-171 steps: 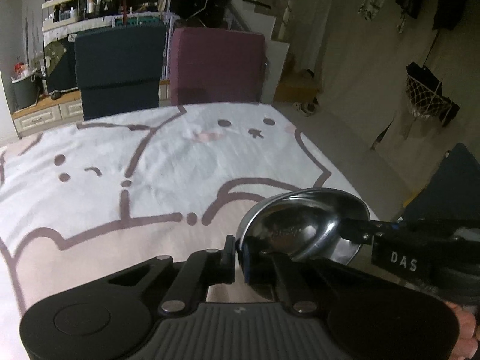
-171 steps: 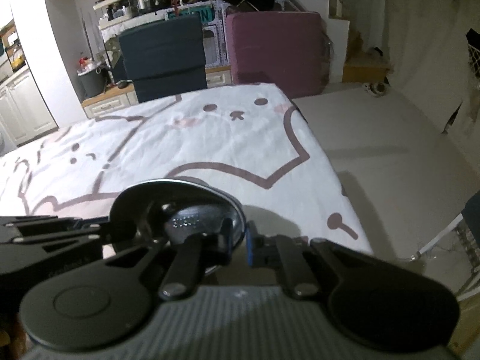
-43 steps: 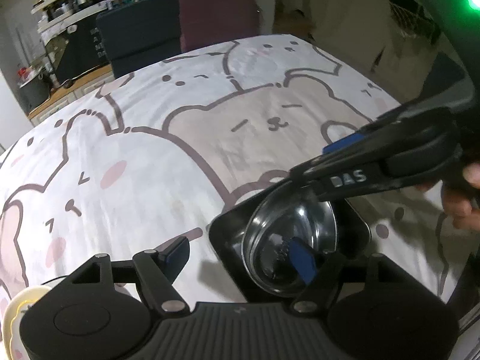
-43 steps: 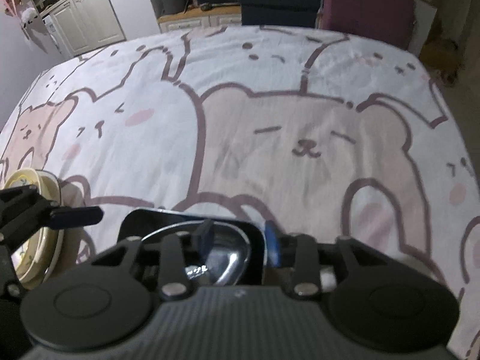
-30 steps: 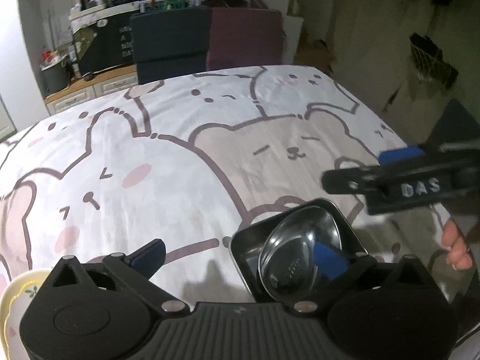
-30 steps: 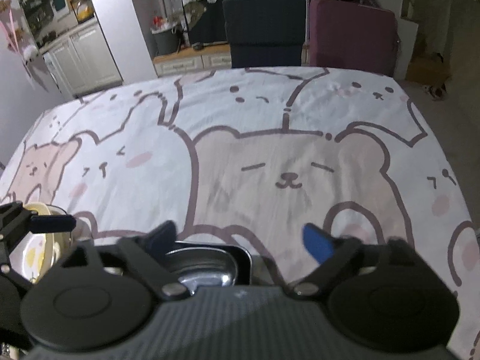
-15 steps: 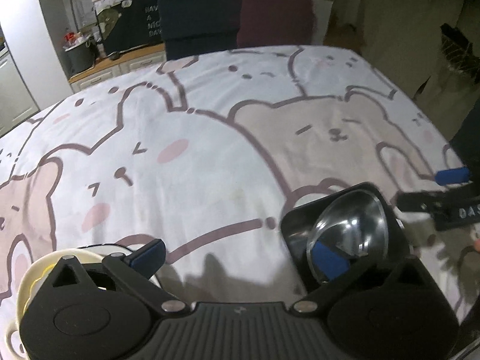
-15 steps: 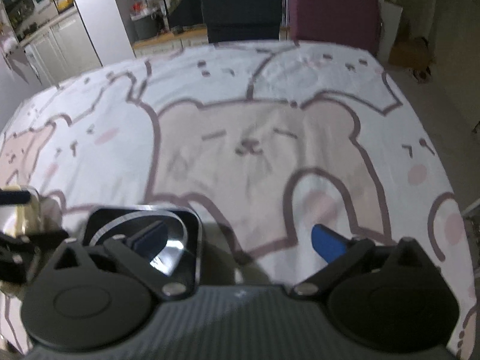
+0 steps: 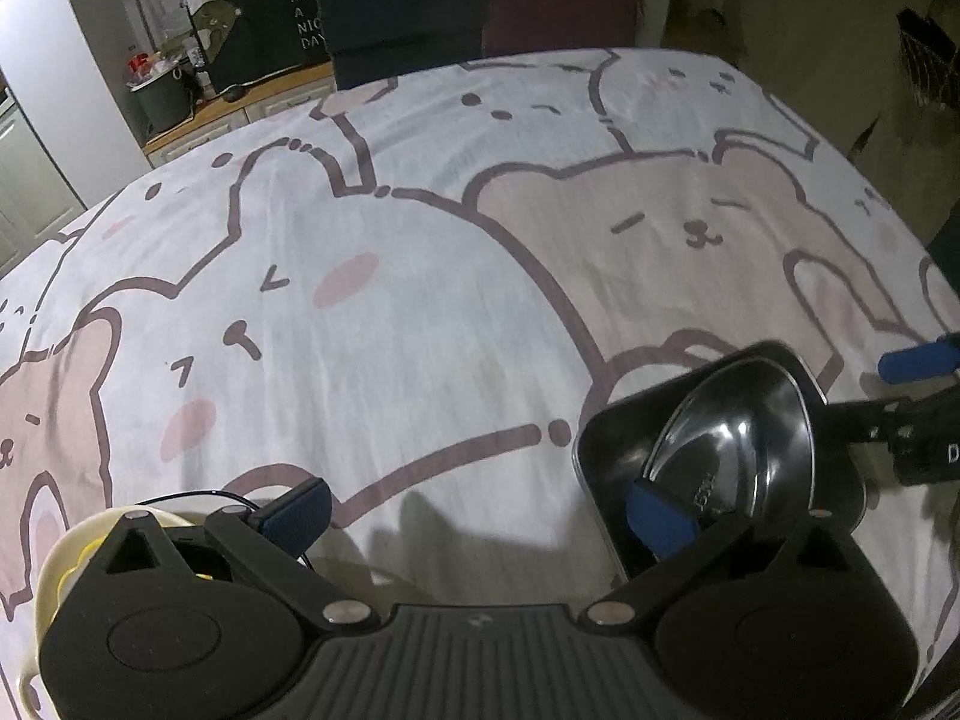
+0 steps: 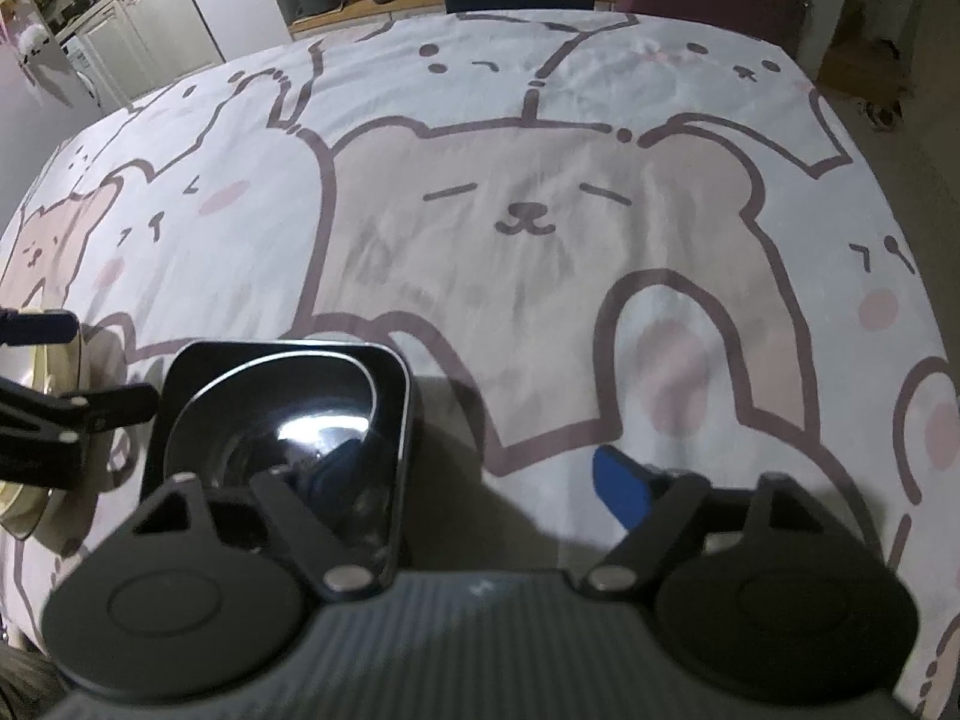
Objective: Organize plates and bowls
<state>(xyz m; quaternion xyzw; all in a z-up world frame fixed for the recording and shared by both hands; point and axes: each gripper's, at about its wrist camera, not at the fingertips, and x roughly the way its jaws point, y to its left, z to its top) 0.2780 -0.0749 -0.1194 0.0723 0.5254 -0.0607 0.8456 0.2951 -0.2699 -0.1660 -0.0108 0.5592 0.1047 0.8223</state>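
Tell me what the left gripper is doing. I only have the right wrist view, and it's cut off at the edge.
Observer: The left gripper is open, with nothing between its fingers.
Operator: What's under it?
Observer: One finger hangs over a cream bowl with a yellow inside.
Operator: Anything new on the steel bowl?
Observer: From the left wrist view, stamped lettering shows on the inside bottom of the steel bowl.

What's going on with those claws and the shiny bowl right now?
Left gripper open, empty. Right gripper open, just been closing, nothing gripped. Steel bowl tilted in black tray. Nothing blocking.
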